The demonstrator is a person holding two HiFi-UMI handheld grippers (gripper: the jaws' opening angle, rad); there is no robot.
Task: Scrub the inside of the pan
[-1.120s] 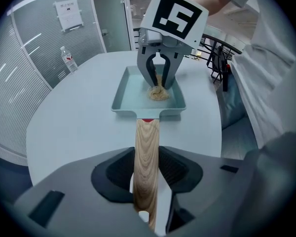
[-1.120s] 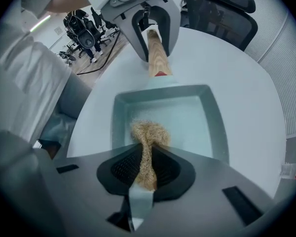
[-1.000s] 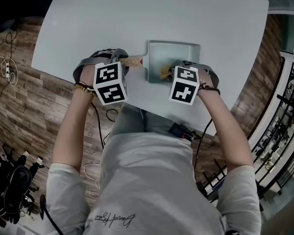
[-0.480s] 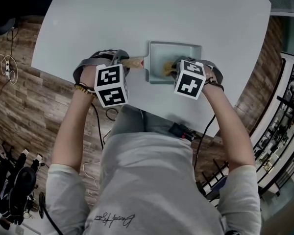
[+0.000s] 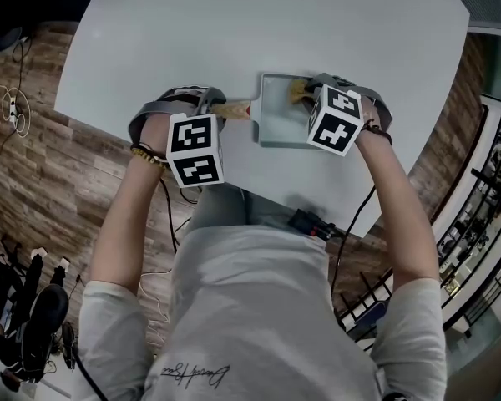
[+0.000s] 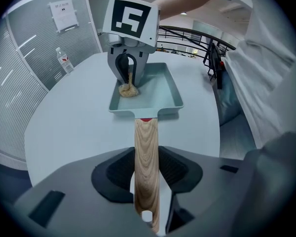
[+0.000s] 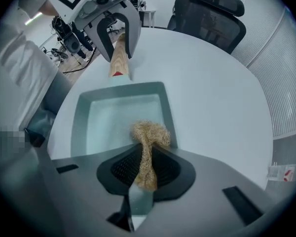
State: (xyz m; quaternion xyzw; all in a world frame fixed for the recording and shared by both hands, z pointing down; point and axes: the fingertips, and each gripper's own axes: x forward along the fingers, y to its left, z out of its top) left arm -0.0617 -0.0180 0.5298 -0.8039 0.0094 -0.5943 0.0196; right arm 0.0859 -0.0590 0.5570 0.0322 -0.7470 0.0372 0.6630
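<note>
Pan point(image 5: 280, 115): rectangular, shallow, pale grey-green, flat on the white table point(image 5: 234, 32). The table's person-side edge runs close past the pan's near wall.

Handle point(image 6: 146, 162): light wood with a red collar where it joins the pan. It sticks straight out of the middle of one short wall, roughly level.

Left tongs point(image 6: 147, 174): clamped on the handle. The black ribbed pads press the wood from both sides, well back from the pan, near the handle's free end with the hanging hole. The tongs line up with the handle and face the pan.

Right tongs point(image 7: 145, 169): closed on the scrubber point(image 7: 149, 135), a tan fibrous wad. Its waist is pinched between the pads and a loose tuft sticks out in front. These tongs come in over the pan's short wall opposite the handle and point back toward it.

Scrubber position: inside the pan, in the corner away from the handle and away from the person. The tuft is down on the pan floor, right against the wall there. From the handle end it looks to be touching the floor. The rest of the pan floor is bare and looks wet, with a slight sheen.

Right marker cube point(image 5: 338, 119): above the pan's far-from-handle end, hiding that part in the head view. Left marker cube point(image 5: 194, 149): off the pan, beyond the handle end.

Other items: clear bottle point(image 6: 64, 60) upright on the table, well apart from the pan, past its end opposite the handle. Black office chair point(image 7: 212, 9) beyond the table, off to the pan's handle side.
</note>
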